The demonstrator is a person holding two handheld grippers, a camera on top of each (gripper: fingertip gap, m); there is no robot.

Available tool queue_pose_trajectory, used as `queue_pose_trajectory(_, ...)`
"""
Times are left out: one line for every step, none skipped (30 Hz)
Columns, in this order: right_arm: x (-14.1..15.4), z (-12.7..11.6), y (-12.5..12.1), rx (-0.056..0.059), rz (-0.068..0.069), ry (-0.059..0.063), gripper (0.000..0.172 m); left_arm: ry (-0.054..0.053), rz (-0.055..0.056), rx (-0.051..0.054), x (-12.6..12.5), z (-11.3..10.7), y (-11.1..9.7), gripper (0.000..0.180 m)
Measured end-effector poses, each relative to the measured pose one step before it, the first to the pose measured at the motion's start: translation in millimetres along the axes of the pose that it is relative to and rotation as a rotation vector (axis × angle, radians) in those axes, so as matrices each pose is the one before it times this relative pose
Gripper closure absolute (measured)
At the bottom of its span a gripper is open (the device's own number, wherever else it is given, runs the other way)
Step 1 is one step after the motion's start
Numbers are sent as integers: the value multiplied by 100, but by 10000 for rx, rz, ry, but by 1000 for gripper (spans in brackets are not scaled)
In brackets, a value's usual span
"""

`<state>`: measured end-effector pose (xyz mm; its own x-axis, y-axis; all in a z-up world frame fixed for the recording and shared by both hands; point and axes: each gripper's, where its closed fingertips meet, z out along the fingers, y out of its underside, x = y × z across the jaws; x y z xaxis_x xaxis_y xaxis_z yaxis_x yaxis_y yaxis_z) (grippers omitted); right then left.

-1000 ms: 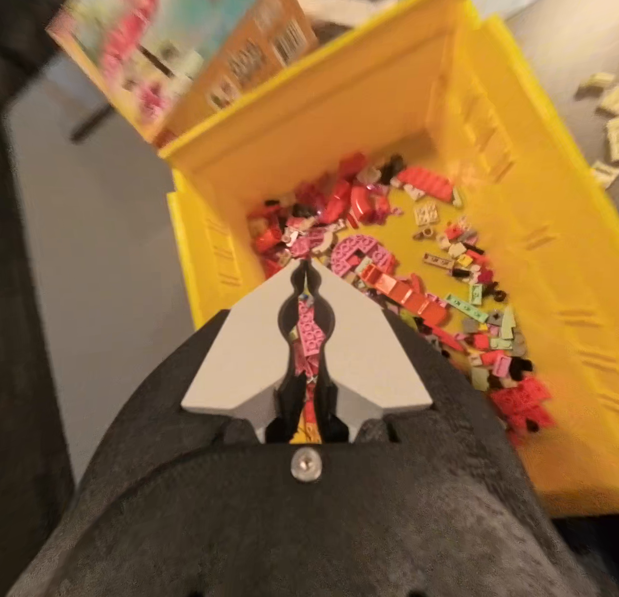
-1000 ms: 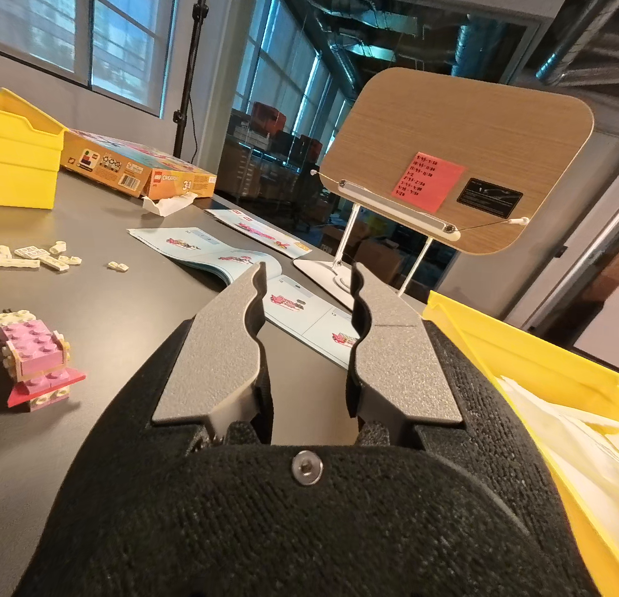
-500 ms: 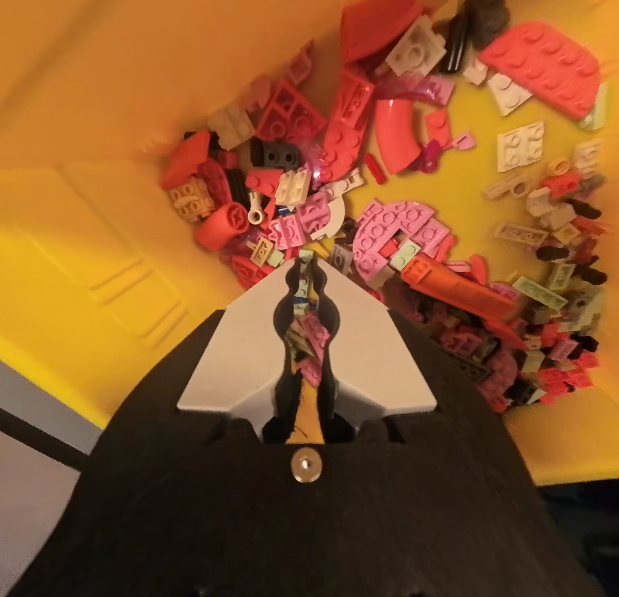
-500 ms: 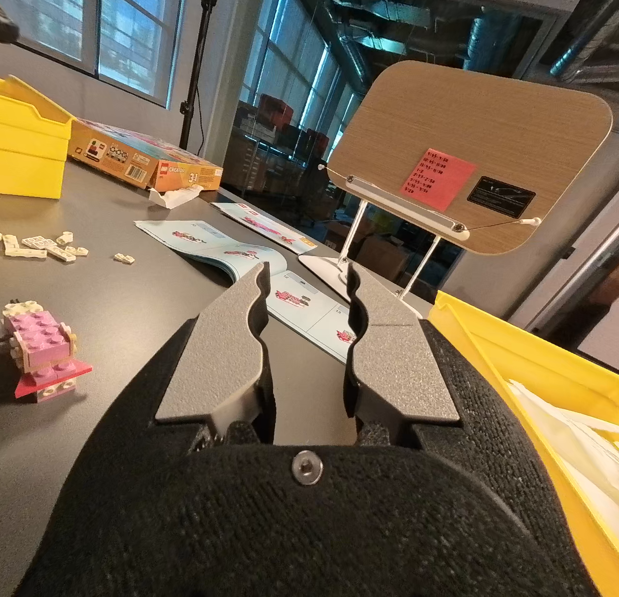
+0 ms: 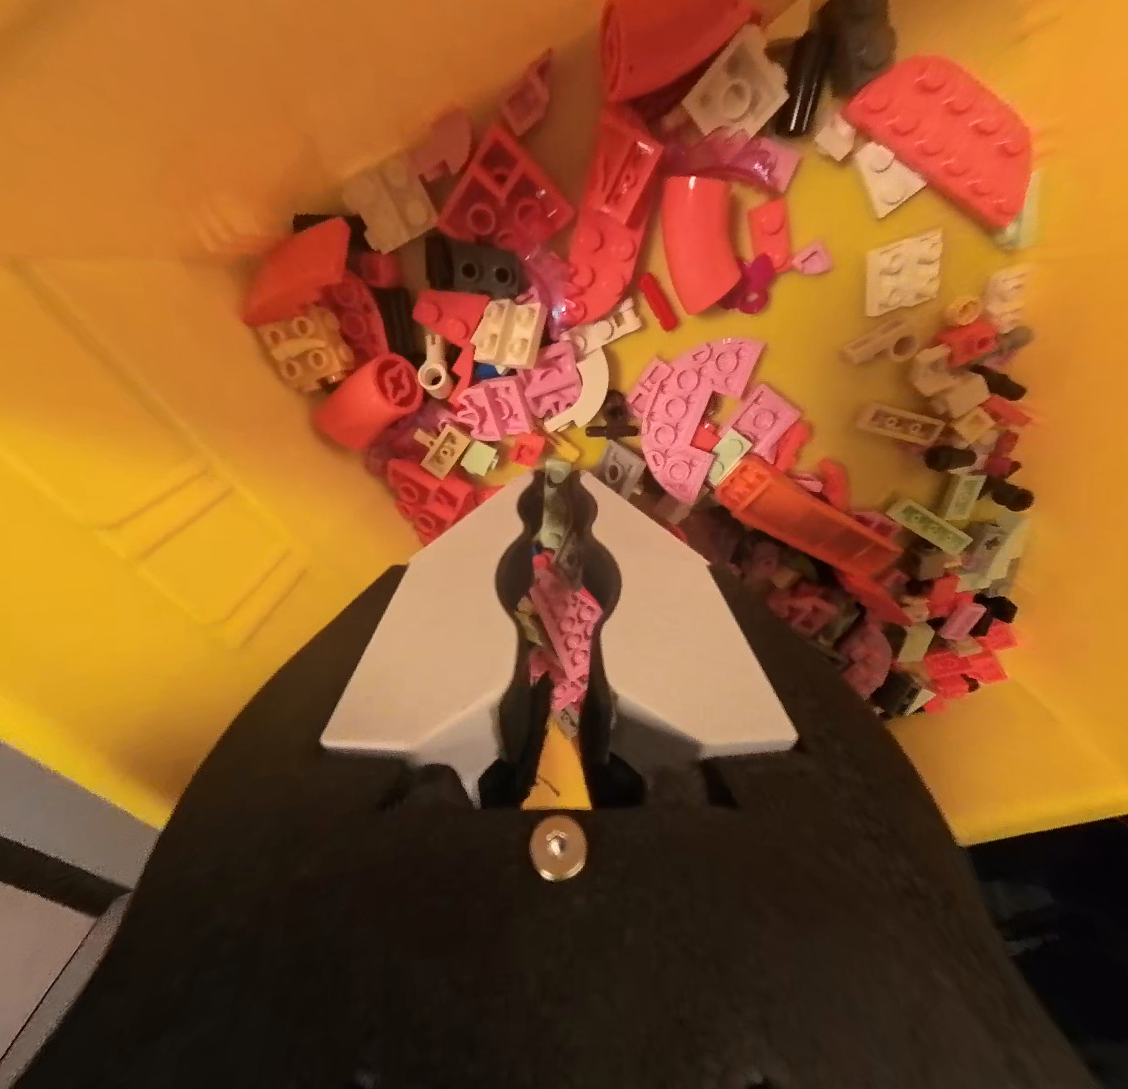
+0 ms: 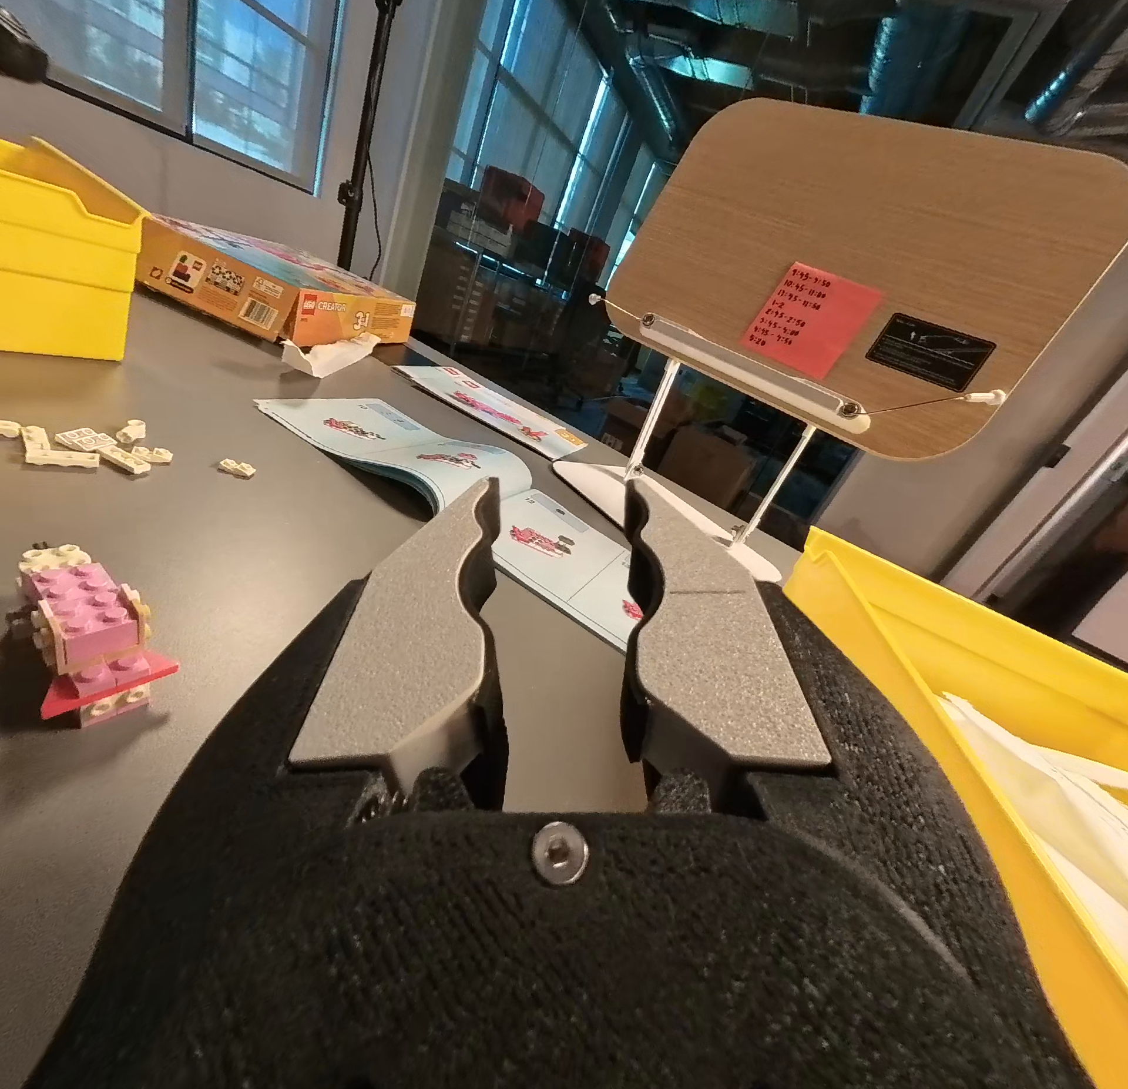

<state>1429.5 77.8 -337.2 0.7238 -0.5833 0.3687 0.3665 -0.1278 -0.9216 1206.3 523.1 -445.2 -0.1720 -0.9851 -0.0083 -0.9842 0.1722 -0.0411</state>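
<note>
Now the left gripper [image 5: 552,479] is deep inside the yellow bin [image 5: 183,510], and the right gripper [image 6: 558,498] waits outside it.

Down at the bin floor, my left fingers [image 5: 641,571] stand almost together, right above the heap of small bricks [image 5: 610,266], which are mostly red and pink. A pale green piece [image 5: 552,525] shows in the narrow slit at the tips, but I cannot tell if the pads press on it or if it only lies in the heap below. A pink round plate [image 5: 690,412] lies just beside the tips, toward the bin's middle. The edges of the picture are blurred. My right gripper is well apart from the bin, low over the grey table [image 6: 244,571]. Its fingers are spread wide, with nothing between them. An open booklet [image 6: 427,455] lies ahead of it, and a small pink model [image 6: 91,632] stands on the bin's side of it.
</note>
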Motion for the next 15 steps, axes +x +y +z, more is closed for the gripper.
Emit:
queue_pose_trajectory(-25,13,3,-1,5,-16,133,81,-71,92,54,-11,-1,173)
queue_pose_trajectory(-30,3,-6,4,3,-20,133,66,-17,91,60,-2,-32,174)
queue_pose_trajectory(-32,10,11,-6,5,-22,133,54,34,55,96,-16,3,174)
queue_pose_trajectory(-34,12,-1,-8,2,-17,133,63,63,26,128,-35,37,174)
queue_pose_trajectory(-21,-1,-6,5,-9,-2,133,3,45,81,74,-128,-32,174)
queue_pose_trajectory(13,-16,-35,15,-9,4,133,-30,21,156,31,-318,-144,174)
queue_pose_trajectory(-11,-17,-26,15,4,-3,133,-23,16,252,70,-514,-294,174)
queue_pose_trajectory(-4,-13,-25,10,8,-4,134,6,-4,335,146,-709,-462,174)
queue_pose_trajectory(9,-24,-27,16,-2,4,134,45,14,380,218,-863,-610,174)
queue_pose_trajectory(23,-4,-23,15,-10,13,134,34,68,358,254,-979,-699,174)
queue_pose_trajectory(30,-3,-10,15,-28,23,134,-15,121,301,258,-1073,-773,174)
queue_pose_trajectory(49,2,-23,21,-54,33,135,-38,192,269,355,-1153,-892,174)
queue_pose_trajectory(13,-5,-27,27,-72,23,136,-72,273,290,468,-1229,-1118,174)
queue_pose_trajectory(-54,-4,-67,40,-74,-9,137,-55,342,315,677,-1290,-1357,174)
queue_pose_trajectory(-91,-6,-74,48,-75,-28,138,-14,429,350,935,-1247,-1647,174)
